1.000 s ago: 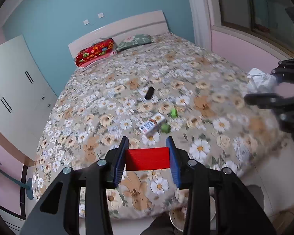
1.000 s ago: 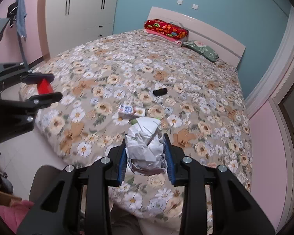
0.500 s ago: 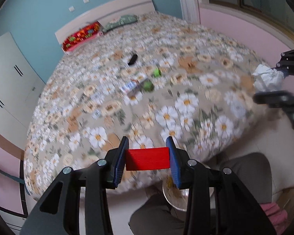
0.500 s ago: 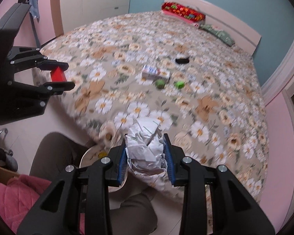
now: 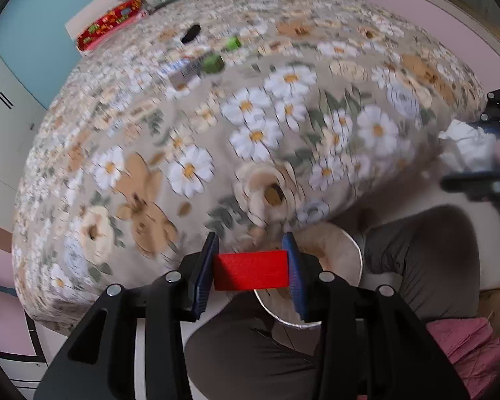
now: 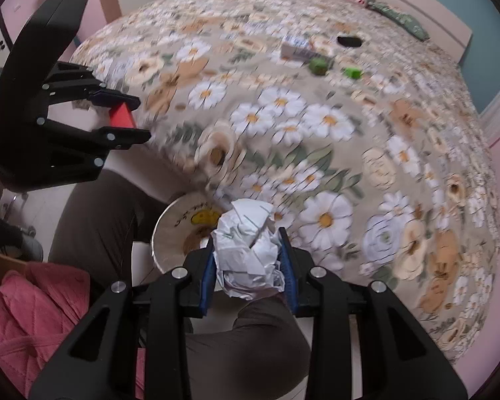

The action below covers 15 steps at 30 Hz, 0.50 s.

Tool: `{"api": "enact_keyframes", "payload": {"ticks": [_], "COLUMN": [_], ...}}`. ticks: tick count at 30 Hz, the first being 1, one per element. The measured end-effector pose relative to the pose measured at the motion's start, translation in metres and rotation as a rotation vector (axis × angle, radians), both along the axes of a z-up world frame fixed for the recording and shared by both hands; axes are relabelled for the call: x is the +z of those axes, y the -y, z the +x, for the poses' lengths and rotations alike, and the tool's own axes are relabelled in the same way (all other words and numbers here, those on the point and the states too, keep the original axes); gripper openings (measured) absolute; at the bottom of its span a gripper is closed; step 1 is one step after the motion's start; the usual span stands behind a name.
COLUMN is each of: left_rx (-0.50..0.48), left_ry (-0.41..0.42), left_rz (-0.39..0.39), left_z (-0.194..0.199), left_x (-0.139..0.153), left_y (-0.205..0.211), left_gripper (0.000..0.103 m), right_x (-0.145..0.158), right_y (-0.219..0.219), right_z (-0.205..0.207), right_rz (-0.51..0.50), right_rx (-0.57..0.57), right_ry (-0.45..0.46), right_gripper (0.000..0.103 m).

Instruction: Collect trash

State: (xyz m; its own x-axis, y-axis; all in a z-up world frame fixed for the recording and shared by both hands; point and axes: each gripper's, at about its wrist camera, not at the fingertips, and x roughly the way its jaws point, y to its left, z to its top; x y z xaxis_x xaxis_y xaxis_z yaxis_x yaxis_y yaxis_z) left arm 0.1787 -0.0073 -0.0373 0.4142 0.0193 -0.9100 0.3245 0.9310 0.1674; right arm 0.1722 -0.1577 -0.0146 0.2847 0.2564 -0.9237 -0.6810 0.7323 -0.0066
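Beside the flowered bed (image 5: 283, 126), the left gripper (image 5: 250, 271) clamps a red block (image 5: 250, 275) and the right gripper (image 6: 248, 265) crumpled paper (image 6: 246, 253) above the bowl (image 6: 173, 233), presumably for dropping in.

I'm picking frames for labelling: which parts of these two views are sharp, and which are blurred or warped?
Left wrist view: the left gripper and its red block are sharp; the bedspread is motion-smeared and bulges from the fisheye. Right wrist view: the right gripper and paper ball are crisp, the bedspread is streaked, the corners dark.
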Motion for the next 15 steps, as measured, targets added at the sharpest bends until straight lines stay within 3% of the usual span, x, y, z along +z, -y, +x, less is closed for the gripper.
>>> {"api": "enact_keyframes", "payload": {"ticks": [15], "left_rx": [0.023], "left_ry": [-0.182], "left_rz": [-0.029], "left_z": [-0.014], "left_x": [-0.104], "left_y": [0.000], "left_gripper": [0.042], "right_x": [-0.097], "right_y": [-0.017], "right_z": [-0.009], "right_rz": [0.020], "right_rx": [0.006], "right_ry": [-0.148], "right_gripper": [0.035]}}
